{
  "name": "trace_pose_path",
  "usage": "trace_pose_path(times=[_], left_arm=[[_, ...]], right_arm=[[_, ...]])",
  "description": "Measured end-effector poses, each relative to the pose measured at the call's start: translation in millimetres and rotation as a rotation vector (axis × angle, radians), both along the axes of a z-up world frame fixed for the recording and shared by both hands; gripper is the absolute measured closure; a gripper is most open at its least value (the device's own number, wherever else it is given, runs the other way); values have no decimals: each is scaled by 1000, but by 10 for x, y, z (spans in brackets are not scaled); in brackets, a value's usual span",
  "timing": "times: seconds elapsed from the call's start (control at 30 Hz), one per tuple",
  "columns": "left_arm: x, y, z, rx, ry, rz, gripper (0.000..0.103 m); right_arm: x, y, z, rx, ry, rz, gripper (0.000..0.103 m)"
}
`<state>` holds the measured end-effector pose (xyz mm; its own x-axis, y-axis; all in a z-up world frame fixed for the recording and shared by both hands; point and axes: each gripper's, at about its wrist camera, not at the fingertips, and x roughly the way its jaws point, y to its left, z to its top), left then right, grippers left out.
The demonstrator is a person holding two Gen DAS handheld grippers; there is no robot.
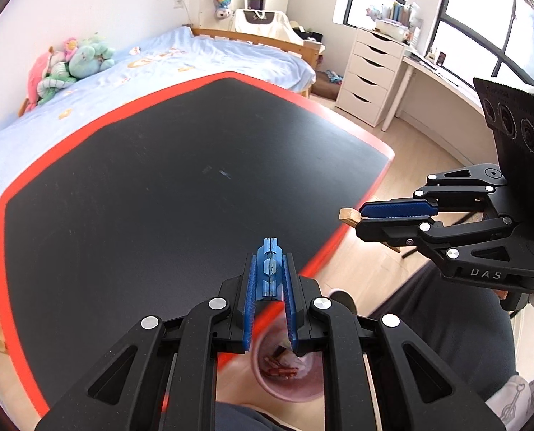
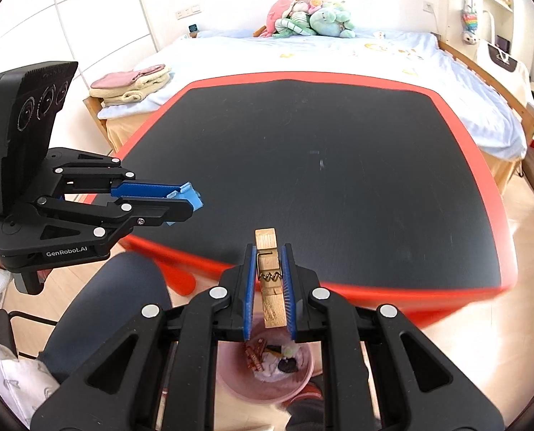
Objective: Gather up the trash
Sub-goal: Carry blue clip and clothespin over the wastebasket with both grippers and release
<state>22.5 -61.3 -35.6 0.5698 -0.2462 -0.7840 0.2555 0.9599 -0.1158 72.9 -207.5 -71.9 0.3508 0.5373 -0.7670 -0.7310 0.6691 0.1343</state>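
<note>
Left gripper (image 1: 269, 280): clamped on a blue plastic clothespin (image 1: 269, 273), held past the tabletop's near edge, above the bin.
Right gripper (image 2: 270, 280): clamped on a wooden clothespin (image 2: 271, 280), also off the tabletop and over the bin.
Bin (image 2: 267, 391): a pink trash bin on the floor, directly under both grippers, with wrappers and scraps already inside.
Tabletop (image 2: 302, 179): black with a red rim, bare of trash in both views.
Risk, missed drop: the bin mouth is small and partly hidden by the fingers; a release off-centre would likely send a clothespin onto the floor or the person's leg (image 2: 116, 305).
Risk, snagging: the ribbed pads may hold a clothespin as the jaws part, so it could fall late or tilted.
Risk, collision: the two grippers sit near each other over one opening.
Room: the red rim is close ahead, the leg close beside the bin; open space lies above.
</note>
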Motion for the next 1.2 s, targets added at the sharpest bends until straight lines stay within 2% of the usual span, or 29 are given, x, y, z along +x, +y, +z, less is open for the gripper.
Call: trace_pose_path(times=[0.17,0.4,0.77,1.13,1.17,1.2], left_arm=[[-265,-128,-47,-17,8,-12,89],[-467,-270,-171,-33,35,-32,89],[-562,-329,-257,-49,57,-46,89],[-595,-378,-305,-54,69,-53,87],[-592,-380,-314,-55,71,-53,81],[-581,-379,-321,-51,72,-50,74]], right_arm=[[-300,-173,-10,5,7,-20,90],[-602,-318,-188,-2,56,-38,89],[-708,-295,-242,12,72,-34,89],[-647,-310,-272,31,100,-22,88],[-639,-312,-281,28,102,-25,86],[-629,-314,-296,19,101,-32,69]])
